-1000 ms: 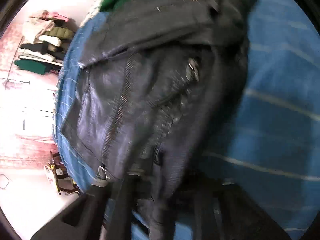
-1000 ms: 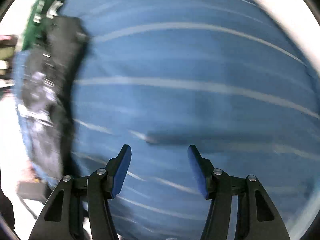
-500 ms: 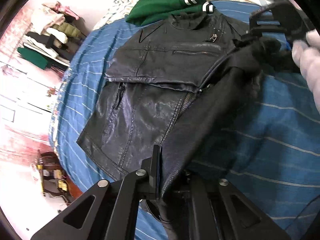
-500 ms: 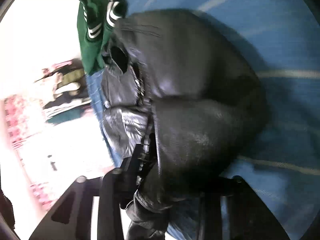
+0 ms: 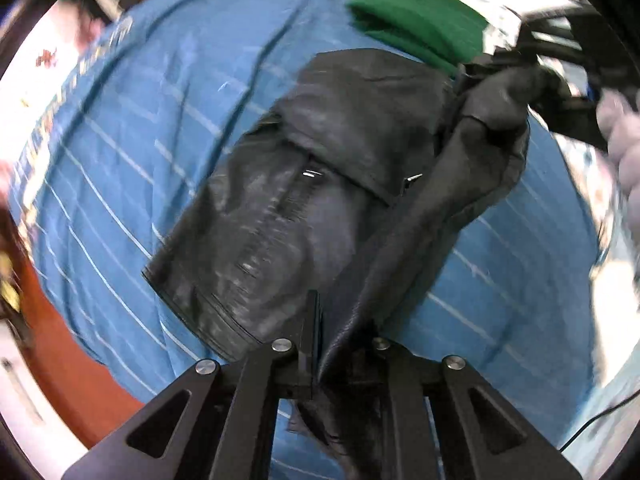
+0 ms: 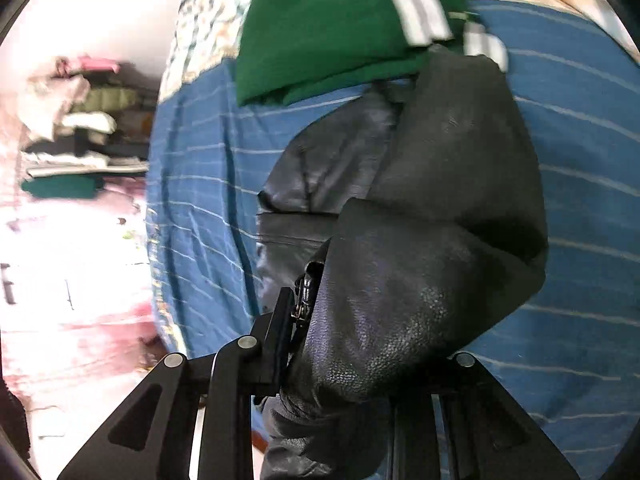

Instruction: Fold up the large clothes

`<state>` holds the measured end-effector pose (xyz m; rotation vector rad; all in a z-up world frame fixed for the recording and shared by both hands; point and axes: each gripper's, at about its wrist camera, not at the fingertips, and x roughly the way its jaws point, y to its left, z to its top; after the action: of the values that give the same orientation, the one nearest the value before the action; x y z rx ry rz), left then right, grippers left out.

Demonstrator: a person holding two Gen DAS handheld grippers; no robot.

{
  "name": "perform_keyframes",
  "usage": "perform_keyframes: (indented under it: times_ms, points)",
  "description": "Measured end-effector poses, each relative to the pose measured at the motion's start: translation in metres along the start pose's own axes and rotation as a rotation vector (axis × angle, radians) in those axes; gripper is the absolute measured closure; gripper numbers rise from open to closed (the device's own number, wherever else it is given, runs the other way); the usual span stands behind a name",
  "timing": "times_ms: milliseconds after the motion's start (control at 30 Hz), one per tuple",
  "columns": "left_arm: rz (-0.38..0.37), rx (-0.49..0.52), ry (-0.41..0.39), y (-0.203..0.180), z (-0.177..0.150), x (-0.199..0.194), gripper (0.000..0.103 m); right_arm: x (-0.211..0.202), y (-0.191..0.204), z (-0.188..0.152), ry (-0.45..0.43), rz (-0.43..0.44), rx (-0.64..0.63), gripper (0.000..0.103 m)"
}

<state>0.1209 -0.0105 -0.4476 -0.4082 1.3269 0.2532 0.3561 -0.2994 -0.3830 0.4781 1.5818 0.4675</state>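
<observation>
A black leather jacket lies partly folded on a blue striped bed sheet. My left gripper is shut on the jacket's lower edge and holds it off the bed. My right gripper is shut on the jacket's upper part, which bulges over and hides its right finger. The right gripper also shows in the left wrist view at the upper right, with the lifted leather hanging between the two grippers.
A green garment with white stripes lies on the bed beyond the jacket's collar. Shelves with stacked clothes stand off the bed's far side. A reddish floor shows beyond the bed's edge.
Both grippers have lifted the jacket's right side and carried it over toward the left half. The left wrist view has swung round and is blurred by motion.
</observation>
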Motion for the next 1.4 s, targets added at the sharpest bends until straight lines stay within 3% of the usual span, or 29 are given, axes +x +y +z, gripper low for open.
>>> perform_keyframes:
  times_ms: [133, 267, 300, 333, 367, 400, 567, 600, 633, 667, 767, 833, 933, 1000, 1033, 1100, 1167, 1200, 1233, 1333, 1367, 1400]
  points:
    - [-0.055, -0.103, 0.05, 0.064, 0.037, 0.028, 0.09, 0.072, 0.067, 0.024, 0.03, -0.101, -0.032, 0.075]
    - [-0.072, -0.179, 0.081, 0.115, 0.057, 0.064, 0.074, 0.139, 0.102, 0.039, 0.116, -0.16, -0.084, 0.058]
    - [-0.092, -0.193, 0.094, 0.125, 0.058, 0.073, 0.069, 0.161, 0.108, 0.044, 0.15, -0.171, -0.088, 0.054]
    - [-0.082, -0.199, 0.101, 0.131, 0.059, 0.076, 0.053, 0.181, 0.113, 0.051, 0.165, -0.174, -0.087, 0.042]
    - [-0.06, -0.199, 0.097, 0.136, 0.058, 0.075, 0.045, 0.189, 0.114, 0.053, 0.189, -0.168, -0.087, 0.035]
    - [-0.054, -0.193, 0.09, 0.14, 0.057, 0.072, 0.034, 0.194, 0.12, 0.056, 0.195, -0.157, -0.087, 0.035]
    - [-0.035, -0.205, 0.058, 0.148, 0.04, 0.049, 0.031, 0.127, 0.103, 0.052, 0.1, 0.131, -0.065, 0.035]
    - [-0.027, -0.205, 0.055, 0.148, 0.039, 0.047, 0.03, 0.114, 0.091, 0.051, 0.061, 0.142, -0.034, 0.037]
    - [-0.019, -0.204, 0.05, 0.146, 0.038, 0.047, 0.03, 0.112, 0.083, 0.052, 0.056, 0.107, -0.01, 0.045]
    - [-0.007, -0.2, 0.038, 0.143, 0.038, 0.049, 0.03, 0.119, 0.079, 0.053, 0.071, 0.085, 0.001, 0.07]
    - [0.089, -0.181, 0.009, 0.143, 0.051, 0.061, 0.03, 0.164, 0.076, 0.061, 0.1, 0.076, 0.013, 0.071]
    - [0.162, -0.155, -0.01, 0.14, 0.053, 0.074, 0.03, 0.203, 0.08, 0.07, 0.141, 0.003, -0.035, 0.071]
    - [0.177, -0.118, 0.026, 0.139, 0.054, 0.099, 0.03, 0.2, 0.073, 0.075, 0.181, 0.078, -0.019, 0.067]
    - [0.161, -0.122, 0.04, 0.141, 0.05, 0.111, 0.03, 0.16, 0.058, 0.073, 0.127, 0.17, -0.031, 0.055]
    - [0.16, -0.125, 0.036, 0.141, 0.049, 0.113, 0.03, 0.145, 0.051, 0.072, 0.079, 0.159, -0.046, 0.039]
    - [0.169, -0.135, 0.024, 0.144, 0.046, 0.116, 0.026, 0.09, 0.018, 0.067, -0.075, 0.03, -0.064, 0.021]
    - [0.181, -0.14, 0.028, 0.146, 0.044, 0.116, 0.023, 0.057, -0.037, 0.069, -0.179, -0.127, 0.001, 0.021]
    - [0.179, -0.159, 0.036, 0.149, 0.045, 0.117, 0.022, 0.057, -0.053, 0.073, -0.176, -0.131, 0.03, 0.021]
    - [0.178, -0.173, 0.042, 0.151, 0.046, 0.118, 0.021, 0.063, -0.078, 0.08, -0.146, -0.106, 0.085, 0.021]
    - [0.182, -0.189, 0.054, 0.155, 0.047, 0.122, 0.02, 0.11, -0.137, 0.098, -0.039, 0.228, 0.252, 0.021]
    - [0.183, -0.189, 0.054, 0.155, 0.048, 0.122, 0.02, 0.119, -0.145, 0.099, -0.063, 0.3, 0.277, 0.022]
    - [0.186, -0.182, 0.053, 0.156, 0.047, 0.122, 0.019, 0.12, -0.146, 0.098, -0.095, 0.344, 0.269, 0.033]
